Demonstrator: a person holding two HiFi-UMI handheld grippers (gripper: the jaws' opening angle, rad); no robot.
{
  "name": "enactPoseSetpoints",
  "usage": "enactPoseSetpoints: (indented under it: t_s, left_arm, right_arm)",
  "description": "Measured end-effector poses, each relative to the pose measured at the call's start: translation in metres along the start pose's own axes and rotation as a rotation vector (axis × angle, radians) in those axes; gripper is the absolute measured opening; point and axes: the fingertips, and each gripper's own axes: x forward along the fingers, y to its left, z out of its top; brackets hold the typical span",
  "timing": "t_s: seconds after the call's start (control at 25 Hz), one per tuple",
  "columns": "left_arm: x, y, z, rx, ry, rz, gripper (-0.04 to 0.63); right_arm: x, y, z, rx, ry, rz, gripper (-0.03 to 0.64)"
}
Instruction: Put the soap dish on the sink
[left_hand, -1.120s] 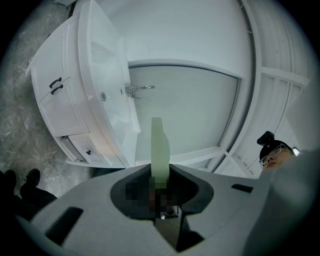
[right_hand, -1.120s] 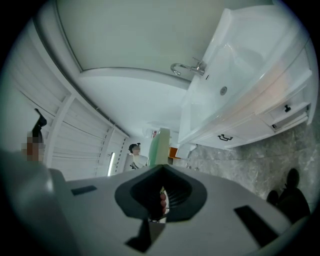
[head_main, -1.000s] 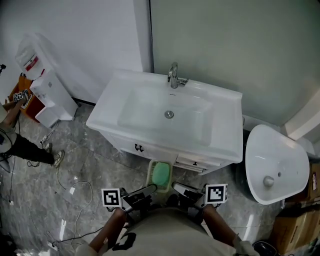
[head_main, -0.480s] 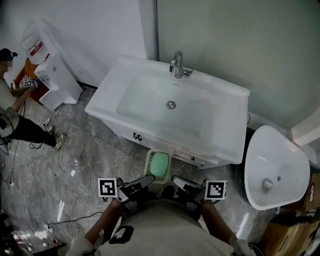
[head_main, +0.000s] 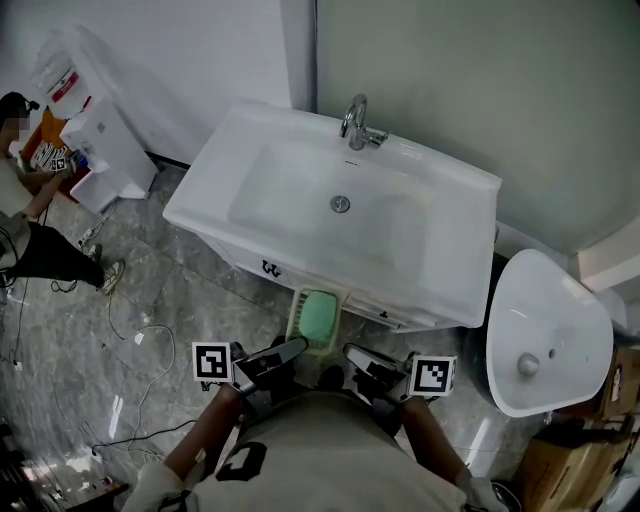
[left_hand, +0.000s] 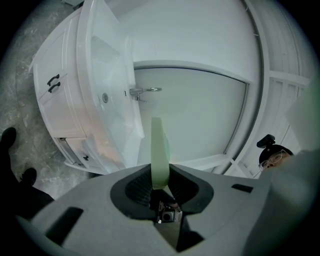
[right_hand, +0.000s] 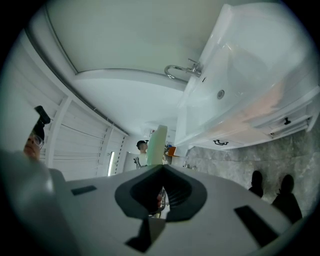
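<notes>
Far right in my head view sits a separate white basin (head_main: 548, 330), with a cardboard box (head_main: 560, 465) below it in the corner. Upper left, a white water dispenser (head_main: 95, 150) stands against the wall, and a person (head_main: 25, 215) is just beside it. Cables (head_main: 130, 330) trail across the grey marble floor (head_main: 180, 285).

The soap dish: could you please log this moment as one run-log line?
left gripper: shut on soap dish | right gripper: shut on soap dish | soap dish: held in front of sink, not yet on it
</notes>
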Motion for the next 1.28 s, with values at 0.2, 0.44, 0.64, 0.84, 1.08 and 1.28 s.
enactPoseSetpoints:
  t_s: [0.2, 0.44, 0.64, 0.84, 1.08, 1.28]
  left_arm:
    - [-0.011, 0.006, 0.029, 0.002, 0.041, -0.010, 0.087]
    - [-0.035, 0.006, 0.087, 0.015, 0.049, -0.041, 0.087]
    - [-0.060, 0.013, 0.129, 0.031, 0.053, -0.030, 0.089]
    - [-0.087, 0.022, 0.170, 0.080, 0.053, -0.002, 0.089]
    - [-0.141, 0.024, 0.220, 0.099, 0.015, 0.019, 0.088]
    - [-0.175, 0.024, 0.237, 0.114, 0.006, 0.021, 0.088]
  right_arm:
    - [0.027, 0.001, 0.010, 0.008, -0.035, -0.027, 0.009]
    - [0.070, 0.005, 0.018, 0.022, -0.051, -0.058, 0.009]
    - [0.097, 0.007, 0.023, 0.020, -0.058, -0.101, 0.009]
    - [0.120, 0.006, 0.033, 0.026, -0.064, -0.139, 0.009]
    - [0.155, 0.012, 0.033, 0.030, -0.060, -0.141, 0.009]
    - [0.189, 0.017, 0.027, 0.020, -0.016, -0.136, 0.009]
